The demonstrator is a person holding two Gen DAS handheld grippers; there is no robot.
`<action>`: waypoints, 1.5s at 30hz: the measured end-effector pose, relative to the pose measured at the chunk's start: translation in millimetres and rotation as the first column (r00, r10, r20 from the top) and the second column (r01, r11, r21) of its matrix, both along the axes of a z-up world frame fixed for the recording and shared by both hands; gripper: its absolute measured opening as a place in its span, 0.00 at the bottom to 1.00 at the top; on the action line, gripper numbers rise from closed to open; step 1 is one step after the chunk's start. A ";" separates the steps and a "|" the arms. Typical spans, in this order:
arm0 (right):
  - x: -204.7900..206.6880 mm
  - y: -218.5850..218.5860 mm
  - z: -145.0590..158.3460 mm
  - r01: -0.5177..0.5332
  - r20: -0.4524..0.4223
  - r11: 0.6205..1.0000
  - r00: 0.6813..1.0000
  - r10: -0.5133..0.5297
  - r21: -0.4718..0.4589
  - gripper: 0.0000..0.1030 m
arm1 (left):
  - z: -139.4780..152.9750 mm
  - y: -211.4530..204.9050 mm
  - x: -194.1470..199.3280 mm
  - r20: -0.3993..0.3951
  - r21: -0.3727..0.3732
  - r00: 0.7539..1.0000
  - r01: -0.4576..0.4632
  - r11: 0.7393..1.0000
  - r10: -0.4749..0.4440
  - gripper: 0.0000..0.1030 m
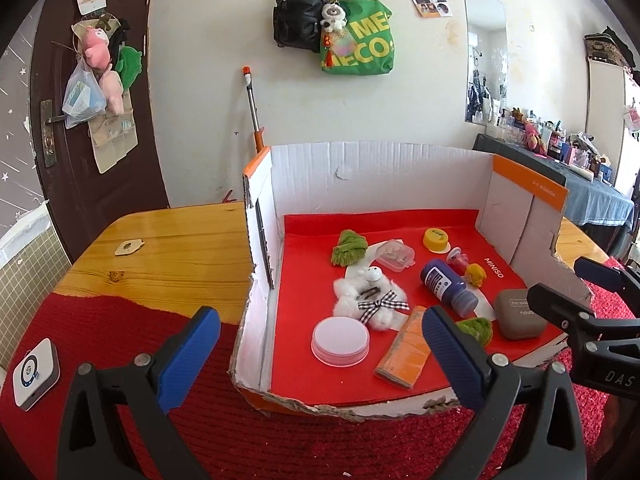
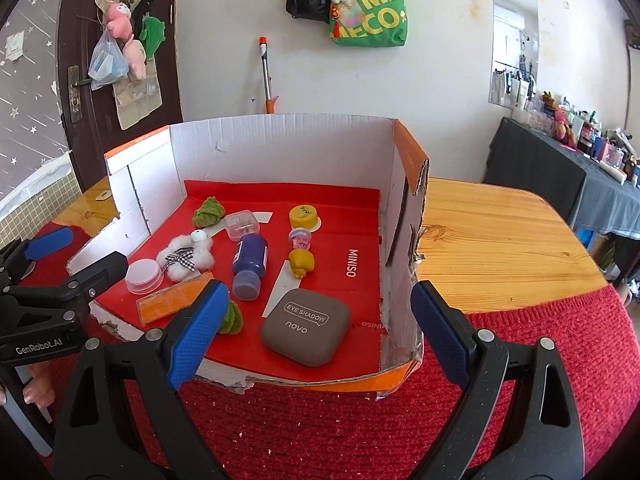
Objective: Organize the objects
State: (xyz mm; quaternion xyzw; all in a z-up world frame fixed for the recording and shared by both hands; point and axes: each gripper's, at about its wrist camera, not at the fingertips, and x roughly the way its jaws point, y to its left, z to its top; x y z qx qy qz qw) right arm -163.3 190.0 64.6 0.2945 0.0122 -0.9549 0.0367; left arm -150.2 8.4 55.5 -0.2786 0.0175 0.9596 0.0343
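Observation:
A torn cardboard box [image 1: 380, 168] [image 2: 280, 144] with a red floor holds several small things: a grey eye shadow case [image 2: 306, 326] [image 1: 520, 314], a blue bottle [image 2: 249, 260] [image 1: 448, 286], an orange block [image 1: 406, 350] [image 2: 172, 298], a white-pink lid [image 1: 340, 340] [image 2: 143, 276], a white plush [image 1: 370, 300] [image 2: 184, 254], green fuzzy pieces [image 1: 348, 246], a yellow cap [image 2: 304, 216]. My left gripper [image 1: 320, 356] is open and empty at the box's front left. My right gripper [image 2: 316, 332] is open and empty, over the front edge near the grey case.
The box stands on a wooden table [image 2: 500, 240] with a red knitted mat [image 2: 320, 432] in front. A small white device [image 1: 36, 372] lies on the mat at the left. A wall with hanging bags [image 1: 356, 36] is behind.

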 end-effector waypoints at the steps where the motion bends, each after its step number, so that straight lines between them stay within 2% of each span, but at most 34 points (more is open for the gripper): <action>1: 0.0 0.2 -0.1 0.001 0.000 1.000 1.000 -0.001 0.001 0.91 | 0.0 0.0 0.1 -0.001 0.000 1.000 0.001 1.000 -0.001 1.00; 36: -0.8 2.8 0.1 0.008 -0.001 1.000 1.000 -0.008 -0.004 0.91 | 3.9 -0.6 3.8 -0.024 0.005 1.000 0.007 1.000 -0.007 1.00; 40: -0.8 2.8 0.0 0.008 0.001 1.000 1.000 -0.008 -0.003 0.96 | 4.0 -0.7 3.4 -0.022 0.007 1.000 0.007 1.000 -0.007 1.00; 45: -1.4 3.7 0.0 0.016 0.003 1.000 1.000 -0.016 -0.008 0.96 | 4.3 -0.6 3.8 -0.027 0.003 1.000 0.004 1.000 -0.004 1.00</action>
